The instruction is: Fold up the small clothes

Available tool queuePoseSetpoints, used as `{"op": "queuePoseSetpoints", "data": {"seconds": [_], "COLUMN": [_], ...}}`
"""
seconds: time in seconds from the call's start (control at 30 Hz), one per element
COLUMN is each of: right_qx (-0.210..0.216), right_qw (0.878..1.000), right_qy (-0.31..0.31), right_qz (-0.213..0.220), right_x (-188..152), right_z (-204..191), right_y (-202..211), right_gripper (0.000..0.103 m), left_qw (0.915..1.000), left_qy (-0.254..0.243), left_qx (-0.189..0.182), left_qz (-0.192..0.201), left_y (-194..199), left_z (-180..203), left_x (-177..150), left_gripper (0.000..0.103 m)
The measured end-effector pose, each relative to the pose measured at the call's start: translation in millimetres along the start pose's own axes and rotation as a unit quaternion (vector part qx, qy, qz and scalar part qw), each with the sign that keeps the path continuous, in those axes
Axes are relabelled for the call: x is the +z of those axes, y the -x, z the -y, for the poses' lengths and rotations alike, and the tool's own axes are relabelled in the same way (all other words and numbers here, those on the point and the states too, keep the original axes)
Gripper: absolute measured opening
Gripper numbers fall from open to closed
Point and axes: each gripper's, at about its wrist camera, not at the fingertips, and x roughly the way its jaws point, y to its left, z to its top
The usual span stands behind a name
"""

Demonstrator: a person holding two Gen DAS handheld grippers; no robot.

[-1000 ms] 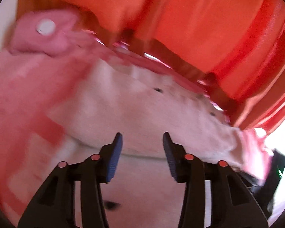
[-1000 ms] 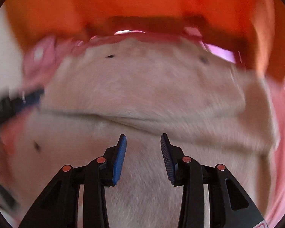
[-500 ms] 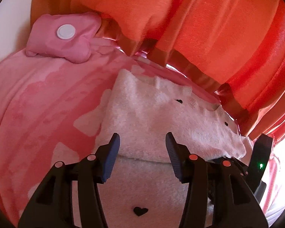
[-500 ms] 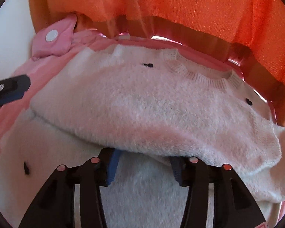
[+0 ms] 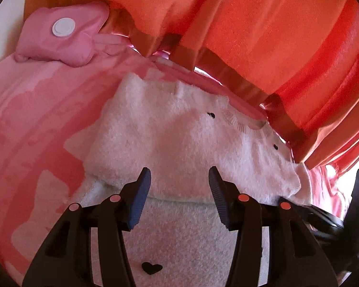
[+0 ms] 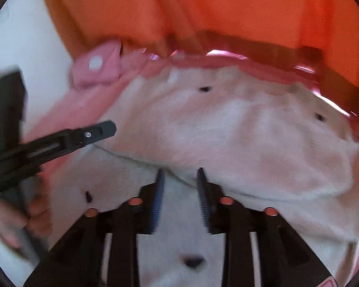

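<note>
The sweater [image 5: 179, 143] is spread on the pink blanket [image 5: 36, 124], its far half doubled toward 6 o'clock. Soft, light, limp — best pinched at the folded edge. Left tongs [image 5: 179, 196] are held wide apart, empty; right tongs [image 6: 179, 191] are narrower, nothing gripped.

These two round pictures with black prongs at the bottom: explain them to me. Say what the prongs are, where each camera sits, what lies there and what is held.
There is no robot here. A person holds a hand tool in each hand, and each tool carries a wide-angle camera looking along its two jaws. One picture comes from the left gripper, the other from the right gripper. Both look down at a fluffy white sweater with small black hearts, its upper part folded over the lower. It lies on a pink blanket, with a pink pillow at the far end and an orange curtain behind. Both sets of jaws are open and hold nothing. The right picture is blurred, and the left tool shows at its left edge.
</note>
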Motion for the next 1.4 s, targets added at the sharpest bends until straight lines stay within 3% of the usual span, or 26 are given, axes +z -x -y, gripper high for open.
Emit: {"op": "queuePoseSetpoints", "data": {"seconds": [0.1,0.17,0.27,0.3,0.37,0.4,0.43,0.47,0.53,0.63,0.7,0.77,0.87,1.0,1.03,1.17,1.27,1.4], "right_qx": [-0.055,-0.093,-0.100,-0.092,-0.086,-0.086,-0.062,-0.054,-0.032,-0.067,-0.104,-0.129,-0.114,-0.107,-0.113,-0.162,-0.139,-0.137], "right_qw": [0.995,0.978,0.953,0.951,0.950,0.954,0.960,0.961,0.964,0.961,0.958,0.950,0.948,0.948,0.947,0.948,0.942,0.943], "right_qy": [-0.084,-0.183,-0.284,-0.296,-0.299,-0.286,-0.272,-0.270,-0.244,-0.227,-0.250,-0.285,-0.295,-0.285,-0.283,-0.275,-0.302,-0.288], "right_qz": [0.022,0.025,0.016,0.011,0.008,0.019,0.024,0.038,0.097,0.145,0.098,0.016,0.031,0.096,0.100,0.015,0.034,0.092], "right_x": [1.6,0.2,-11.8,-13.7,-13.1,-8.8,-2.2,1.9,17.5,22.8,10.2,-14.3,-11.5,-0.9,-1.2,-20.6,-13.9,-13.4], "right_z": [56.6,104.9,152.9,160.4,163.6,158.6,152.2,147.7,131.4,132.4,155.2,182.0,181.2,164.0,163.8,182.3,181.5,158.3], "right_y": [19.4,18.8,4.3,-2.2,-12.6,-13.6,-13.1,-6.0,24.6,54.4,31.4,-10.4,0.9,39.4,40.4,-7.9,9.9,54.6], "right_gripper": [0.046,0.048,0.049,0.049,0.045,0.033,0.009,0.007,0.007,0.007,0.007,0.007,0.007,0.009,0.011,0.008,0.008,0.009], "left_qw": [1.0000,0.9999,1.0000,1.0000,1.0000,1.0000,0.9999,0.9999,0.9998,0.9996,0.9993,0.9988,0.9976,0.9969,0.9965,0.9949,0.9930,0.9926], "left_qy": [0.008,0.014,0.003,-0.002,-0.003,-0.001,0.002,0.004,0.003,0.001,-0.002,-0.010,-0.026,-0.034,-0.037,-0.052,-0.070,-0.074], "left_qx": [0.003,0.000,-0.001,0.002,0.006,0.008,0.010,0.012,0.019,0.029,0.035,0.043,0.058,0.067,0.071,0.083,0.093,0.094], "left_qz": [0.005,0.006,0.005,0.004,0.001,-0.002,-0.003,-0.002,-0.001,-0.003,-0.009,-0.021,-0.027,-0.023,-0.024,-0.023,-0.023,-0.018], "left_y": [1.8,2.9,1.6,0.3,-3.4,-5.5,-6.7,-7.6,-8.1,-10.2,-14.2,-20.7,-26.0,-26.5,-27.8,-31.1,-31.5,-25.9], "left_z": [-1.8,-2.7,1.5,2.5,2.7,1.4,0.0,-1.8,-3.9,-5.7,-6.5,-5.8,-3.6,-2.4,-2.6,2.2,6.1,7.6], "left_x": [0.6,0.3,-1.4,-1.7,-1.9,-1.3,-0.5,0.4,1.6,2.7,1.8,-1.6,-5.3,-5.7,-6.2,-8.3,-10.0,-11.4], "left_gripper": [0.055,0.058,0.058,0.058,0.058,0.058,0.058,0.058,0.058,0.058,0.058,0.058,0.058,0.058,0.058,0.058,0.059,0.059]}}
